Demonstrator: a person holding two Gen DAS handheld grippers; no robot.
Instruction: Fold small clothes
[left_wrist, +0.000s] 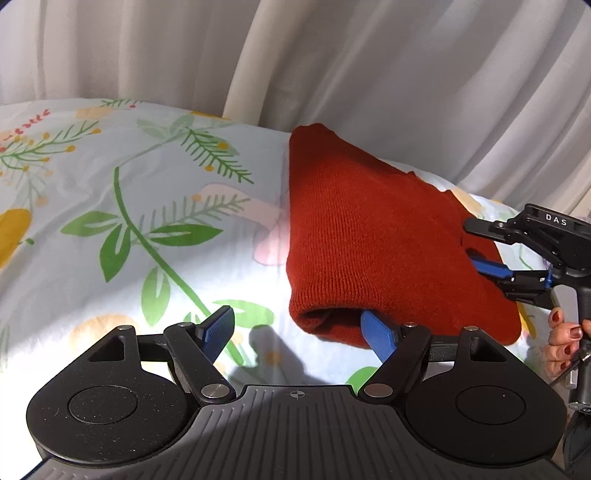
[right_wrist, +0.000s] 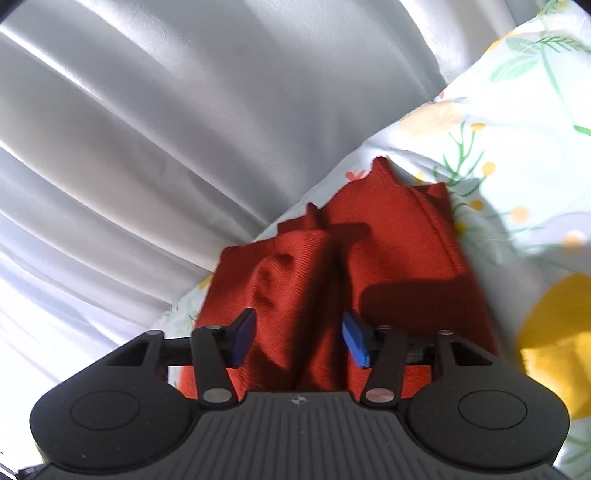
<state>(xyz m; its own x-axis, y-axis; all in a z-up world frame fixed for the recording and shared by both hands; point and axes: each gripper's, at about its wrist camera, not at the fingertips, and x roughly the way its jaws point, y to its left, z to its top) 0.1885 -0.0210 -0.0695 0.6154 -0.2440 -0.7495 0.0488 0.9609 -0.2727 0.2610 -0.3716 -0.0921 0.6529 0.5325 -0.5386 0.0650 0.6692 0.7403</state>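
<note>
A rust-red knitted garment (left_wrist: 369, 236) lies folded on the floral bedsheet (left_wrist: 147, 206). My left gripper (left_wrist: 299, 334) is open at its near edge; its right fingertip (left_wrist: 376, 332) pokes into the folded hem, the left fingertip (left_wrist: 218, 328) is over the sheet. My right gripper (left_wrist: 484, 254) shows at the garment's right edge in the left wrist view. In the right wrist view the right gripper (right_wrist: 299, 338) is open just above the red garment (right_wrist: 332, 258), with cloth between and below its fingers.
White curtains (left_wrist: 369, 74) hang close behind the bed and fill the left of the right wrist view (right_wrist: 147, 147). A hand with red nails (left_wrist: 565, 343) holds the right gripper's handle. Floral sheet spreads to the left of the garment.
</note>
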